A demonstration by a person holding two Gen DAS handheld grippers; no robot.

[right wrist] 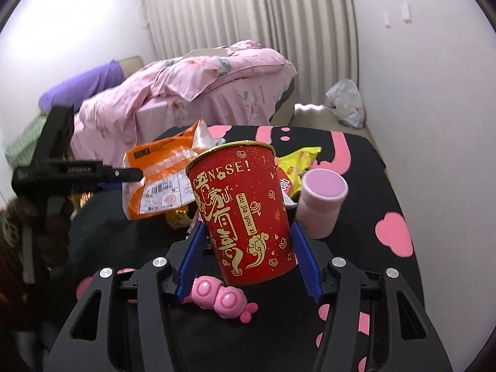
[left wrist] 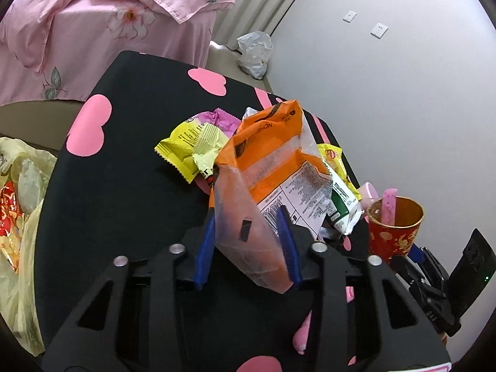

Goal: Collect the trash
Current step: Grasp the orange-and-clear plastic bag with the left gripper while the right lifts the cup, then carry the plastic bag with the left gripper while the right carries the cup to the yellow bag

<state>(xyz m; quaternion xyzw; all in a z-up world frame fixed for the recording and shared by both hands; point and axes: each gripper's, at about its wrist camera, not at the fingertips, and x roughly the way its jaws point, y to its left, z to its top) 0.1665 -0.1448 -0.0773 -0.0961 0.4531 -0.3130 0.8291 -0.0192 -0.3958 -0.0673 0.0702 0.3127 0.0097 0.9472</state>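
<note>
On the black counter (left wrist: 124,186) with pink hearts, a heap of wrappers lies. The left gripper (left wrist: 248,223) is closed on the orange-and-clear snack bag (left wrist: 269,161), its blue pads pressing the bag's clear lower end. Beside the bag lie a yellow wrapper (left wrist: 186,148) and a magenta one (left wrist: 221,121). The right gripper (right wrist: 248,238) clasps the red paper cup (right wrist: 245,214) between its pads, tilted and raised above a pink toy (right wrist: 223,302). A pink tumbler (right wrist: 321,204) stands just beside the cup.
</note>
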